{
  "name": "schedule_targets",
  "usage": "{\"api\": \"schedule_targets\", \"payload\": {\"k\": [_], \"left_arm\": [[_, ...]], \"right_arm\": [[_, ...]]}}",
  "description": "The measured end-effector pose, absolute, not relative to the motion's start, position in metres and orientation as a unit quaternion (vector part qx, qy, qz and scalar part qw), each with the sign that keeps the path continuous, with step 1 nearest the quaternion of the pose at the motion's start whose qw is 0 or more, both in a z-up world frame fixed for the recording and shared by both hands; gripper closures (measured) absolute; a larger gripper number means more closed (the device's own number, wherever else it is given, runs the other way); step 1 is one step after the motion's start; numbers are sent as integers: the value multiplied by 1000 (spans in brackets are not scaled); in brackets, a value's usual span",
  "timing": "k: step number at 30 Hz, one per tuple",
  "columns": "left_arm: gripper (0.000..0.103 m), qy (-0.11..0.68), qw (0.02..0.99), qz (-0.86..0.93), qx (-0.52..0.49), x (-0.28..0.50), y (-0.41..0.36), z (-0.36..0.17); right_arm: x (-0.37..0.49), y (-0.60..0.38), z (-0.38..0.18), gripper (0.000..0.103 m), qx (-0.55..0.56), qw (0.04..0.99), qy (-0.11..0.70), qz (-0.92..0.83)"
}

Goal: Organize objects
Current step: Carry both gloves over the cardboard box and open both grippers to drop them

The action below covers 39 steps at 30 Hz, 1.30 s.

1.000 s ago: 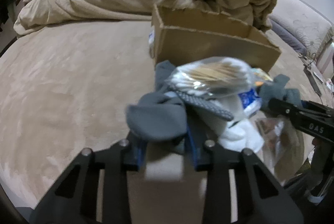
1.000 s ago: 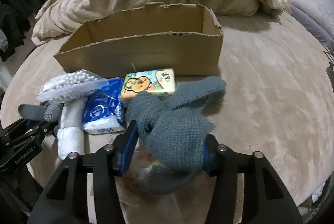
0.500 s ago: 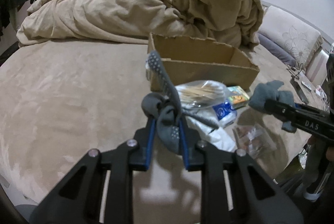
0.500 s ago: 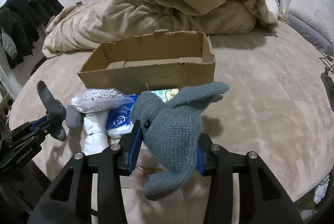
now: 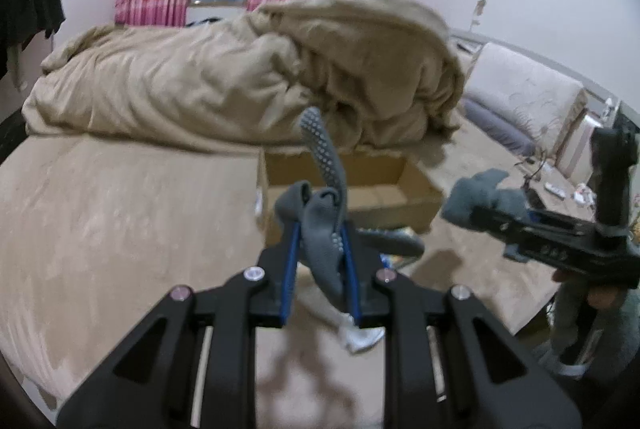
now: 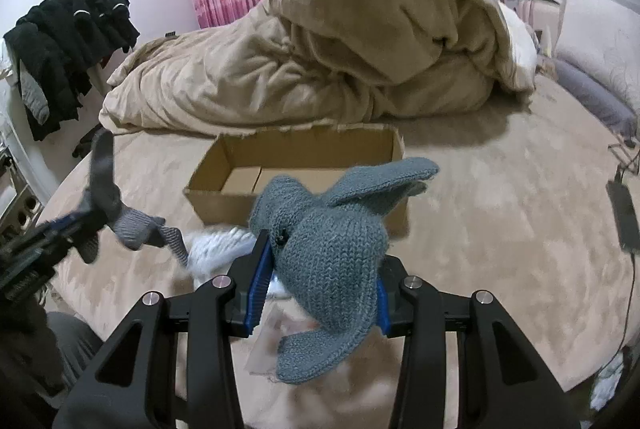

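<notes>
My left gripper (image 5: 320, 241) is shut on a grey dotted glove (image 5: 322, 229) and holds it in the air in front of the open cardboard box (image 5: 376, 185). It also shows at the left of the right wrist view (image 6: 84, 225). My right gripper (image 6: 320, 261) is shut on a blue-grey knitted glove (image 6: 332, 233), raised above the bed in front of the box (image 6: 288, 165). That glove also shows in the left wrist view (image 5: 476, 201). The box looks empty inside.
A heaped beige duvet (image 6: 360, 41) lies behind the box. White items (image 6: 216, 249) and a clear packet (image 6: 280, 325) lie on the bed under the grippers. Dark clothes (image 6: 68, 41) hang at the left. A sofa (image 5: 532, 101) stands at the right.
Both grippers have risen from the bed with their gloves. The pile of small items has dropped below them, and the box's inside has come into view.
</notes>
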State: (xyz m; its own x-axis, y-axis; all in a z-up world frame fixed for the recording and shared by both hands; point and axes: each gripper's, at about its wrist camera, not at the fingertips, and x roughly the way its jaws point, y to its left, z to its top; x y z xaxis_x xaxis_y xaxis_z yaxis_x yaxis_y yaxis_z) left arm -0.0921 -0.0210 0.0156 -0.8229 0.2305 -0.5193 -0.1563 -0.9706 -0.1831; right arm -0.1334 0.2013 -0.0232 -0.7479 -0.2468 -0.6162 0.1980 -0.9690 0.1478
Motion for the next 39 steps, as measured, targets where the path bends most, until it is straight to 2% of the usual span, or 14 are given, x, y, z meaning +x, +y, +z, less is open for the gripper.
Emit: {"api": "schedule_targets", "payload": {"k": [6, 12, 23, 28, 29, 30, 34, 36, 37, 39], "left_arm": [[82, -50, 111, 961, -249, -115, -12, 51], [82, -36, 126, 959, -251, -164, 3, 52], [82, -32, 126, 936, -326, -265, 21, -29], [78, -33, 117, 921, -371, -281, 18, -60], [75, -33, 116, 920, -372, -281, 17, -62], [72, -33, 115, 920, -373, -280, 18, -62], [56, -35, 98, 923, -371, -274, 15, -59], [28, -39, 84, 927, -365, -267, 11, -53], [24, -49, 81, 929, -359, -263, 7, -49], [21, -63, 82, 931, -349, -254, 1, -39]], "right_arm": [[-153, 209, 0, 58, 311, 117, -31, -943], [-197, 214, 1, 58, 313, 118, -32, -942], [-276, 196, -57, 58, 364, 120, -26, -923], [-288, 191, -78, 53, 382, 114, -23, -917], [-288, 191, -79, 51, 384, 116, -26, -916], [-288, 191, -79, 45, 384, 117, -29, -915], [-284, 203, -75, 15, 371, 122, -68, -918], [-281, 209, -72, 13, 365, 114, -84, -920], [-279, 212, -70, 13, 362, 111, -89, -921], [-270, 215, -62, 13, 355, 108, -94, -924]]}}
